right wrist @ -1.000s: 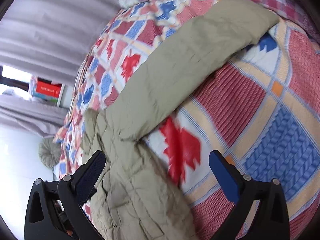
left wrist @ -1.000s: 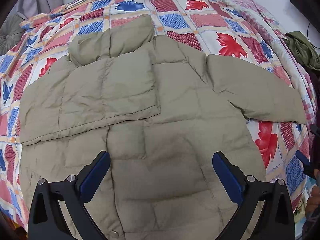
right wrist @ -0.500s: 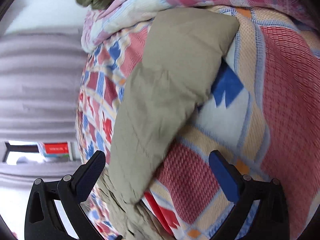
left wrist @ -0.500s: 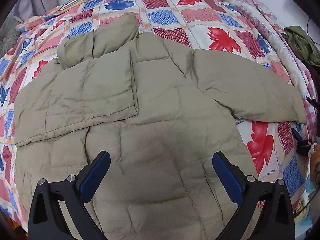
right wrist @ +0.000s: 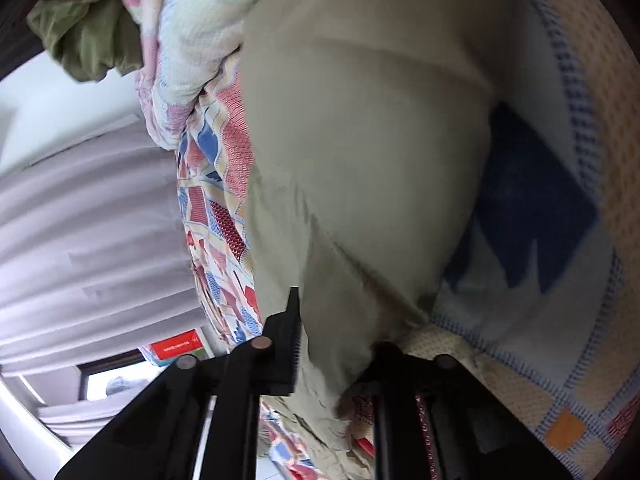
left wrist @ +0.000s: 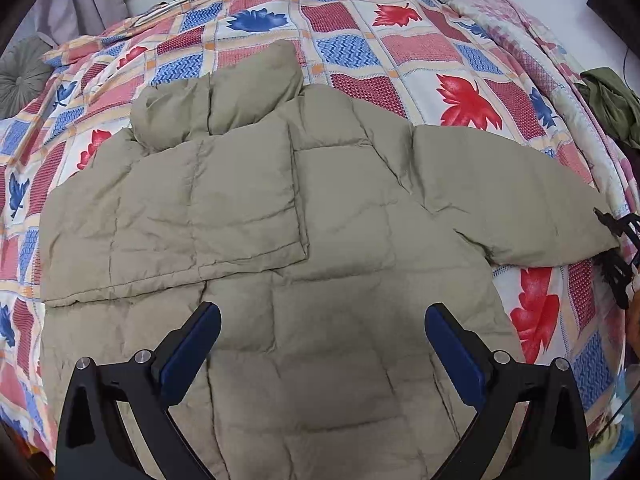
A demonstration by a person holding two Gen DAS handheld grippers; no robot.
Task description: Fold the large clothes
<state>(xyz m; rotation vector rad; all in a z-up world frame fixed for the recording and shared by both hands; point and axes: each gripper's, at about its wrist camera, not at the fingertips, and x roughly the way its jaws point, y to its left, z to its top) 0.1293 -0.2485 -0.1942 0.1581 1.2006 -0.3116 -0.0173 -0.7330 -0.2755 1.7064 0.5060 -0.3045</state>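
A large khaki puffer jacket lies flat on the patterned bed. Its left sleeve is folded across the chest. Its right sleeve stretches out to the right. My left gripper is open and empty, hovering above the jacket's lower body. My right gripper is shut on the right sleeve near its cuff, seen very close up. It also shows at the right edge of the left wrist view, at the sleeve's end.
The bed is covered by a leaf-patterned quilt. An olive garment lies at the bed's right edge and shows in the right wrist view. A round grey cushion sits far left. Grey curtains hang behind.
My right gripper moved in onto the sleeve end and closed on it. My left gripper stayed open above the jacket, shifting slightly.
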